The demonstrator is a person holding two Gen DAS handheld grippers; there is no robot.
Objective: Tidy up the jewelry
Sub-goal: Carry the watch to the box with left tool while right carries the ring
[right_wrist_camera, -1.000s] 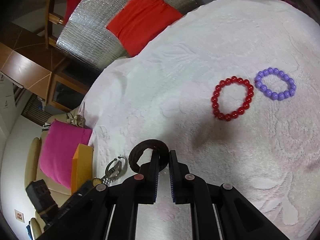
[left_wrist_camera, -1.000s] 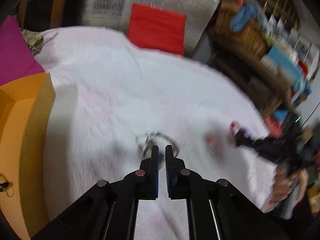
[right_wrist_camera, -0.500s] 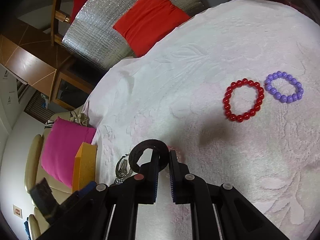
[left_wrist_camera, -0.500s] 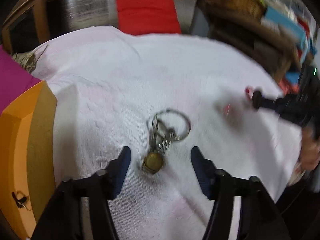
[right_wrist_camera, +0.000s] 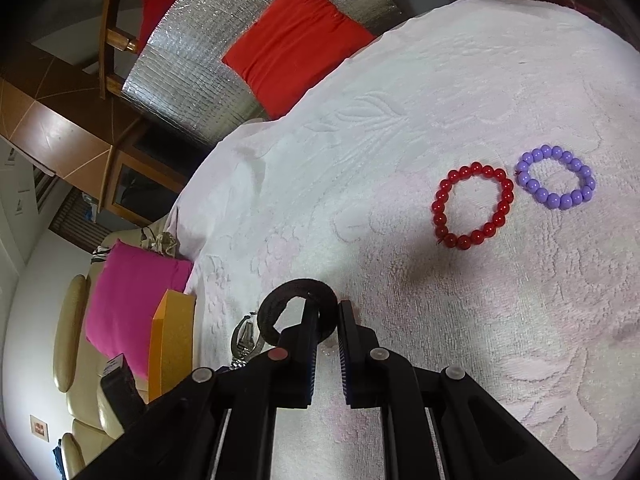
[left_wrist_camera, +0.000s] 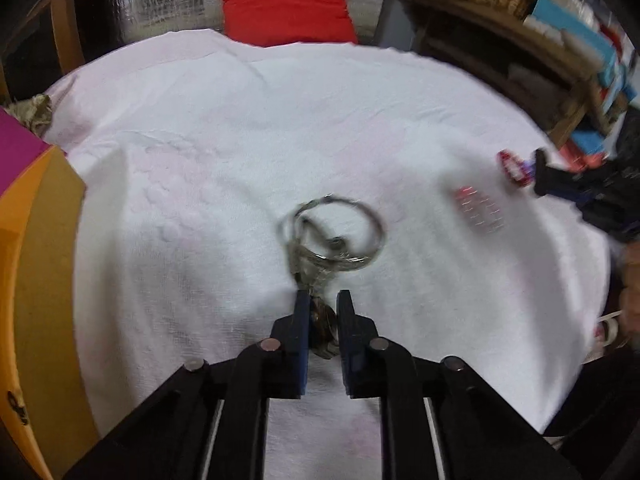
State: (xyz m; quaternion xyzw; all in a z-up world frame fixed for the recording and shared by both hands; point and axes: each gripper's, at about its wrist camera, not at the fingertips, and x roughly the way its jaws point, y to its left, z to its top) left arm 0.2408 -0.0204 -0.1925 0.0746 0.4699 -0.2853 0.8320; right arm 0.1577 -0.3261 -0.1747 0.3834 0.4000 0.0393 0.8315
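Left jaws: the left gripper (left_wrist_camera: 323, 312) is closed down on the gold-toned watch (left_wrist_camera: 322, 322), whose case is pinched between the two fingers; only a narrow gap remains, filled by the case.

Left hold, reason: the case is judged to have been chosen as the grip point because it is the only rigid, thick part; the band would slip or fold.

Watch axis: the long axis runs from the case at the fingertips away along the fingers, the metal band (left_wrist_camera: 300, 256) trailing forward onto the white towel (left_wrist_camera: 240, 140). Motion blur hides whether the case is lifted or resting.

Wire ring: a thin silver hoop (left_wrist_camera: 352, 224) lies flat just beyond the band, overlapping or touching it; whether the two are linked cannot be told.

Right jaws: the right gripper (right_wrist_camera: 328, 322) is closed on the dark bangle (right_wrist_camera: 296, 300), one side of its rim clamped between the fingers.

Bangle orientation: the ring stands forward and left of the fingertips, its open face towards the camera, held above the towel as judged from the shadow below.

Placed row: the red bead bracelet (right_wrist_camera: 472, 204) and the purple bead bracelet (right_wrist_camera: 556, 176) lie flat, just beside each other, well apart from the bangle; a sorted row is suggested, with the bangle probably next.

Orange box: an orange box (left_wrist_camera: 36, 264) sits at the towel's left edge, near the watch; a likely container, though its role is not shown.
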